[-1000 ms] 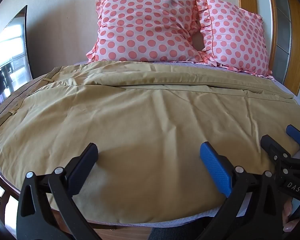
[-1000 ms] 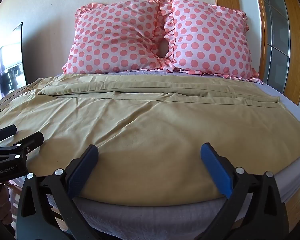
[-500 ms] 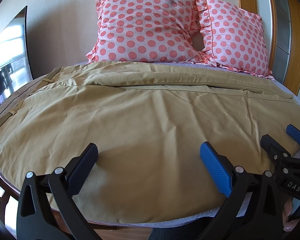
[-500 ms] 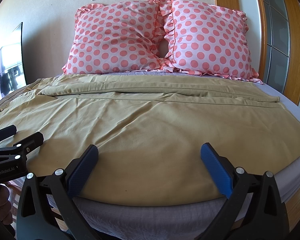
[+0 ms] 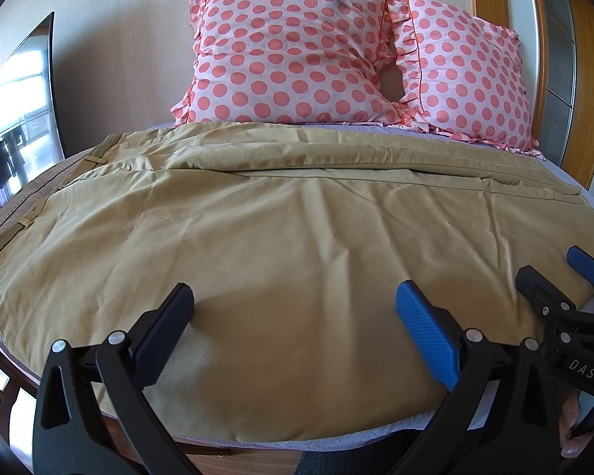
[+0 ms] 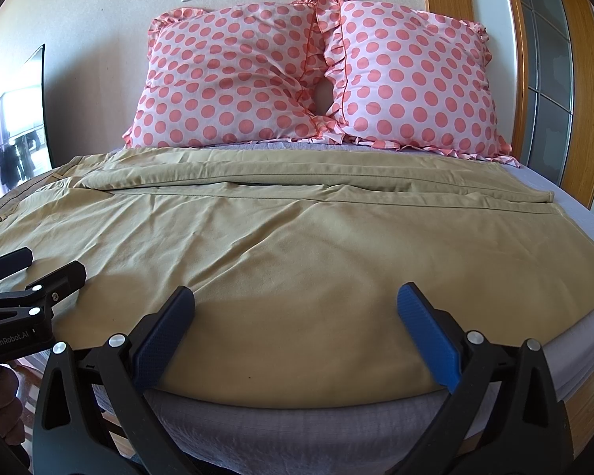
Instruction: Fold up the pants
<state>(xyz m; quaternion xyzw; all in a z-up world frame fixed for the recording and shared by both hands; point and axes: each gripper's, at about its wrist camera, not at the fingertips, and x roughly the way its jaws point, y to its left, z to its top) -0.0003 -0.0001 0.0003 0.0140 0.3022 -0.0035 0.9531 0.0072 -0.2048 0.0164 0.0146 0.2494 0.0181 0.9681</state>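
Tan pants point(image 5: 281, 237) lie spread flat across the bed, waistband with belt loops at the left, legs running right; they also show in the right wrist view point(image 6: 297, 245). My left gripper point(image 5: 295, 330) is open and empty, hovering over the near edge of the pants. My right gripper point(image 6: 297, 330) is open and empty over the same near edge, further right. The right gripper also shows at the right edge of the left wrist view point(image 5: 554, 281). The left gripper also shows at the left edge of the right wrist view point(image 6: 39, 265).
Two pink polka-dot pillows point(image 5: 297, 51) point(image 6: 412, 79) lean on the wall at the head of the bed. A lilac sheet point(image 6: 297, 423) covers the mattress. A dark TV screen point(image 5: 16, 118) stands at the left, wooden door frames point(image 6: 574, 79) at the right.
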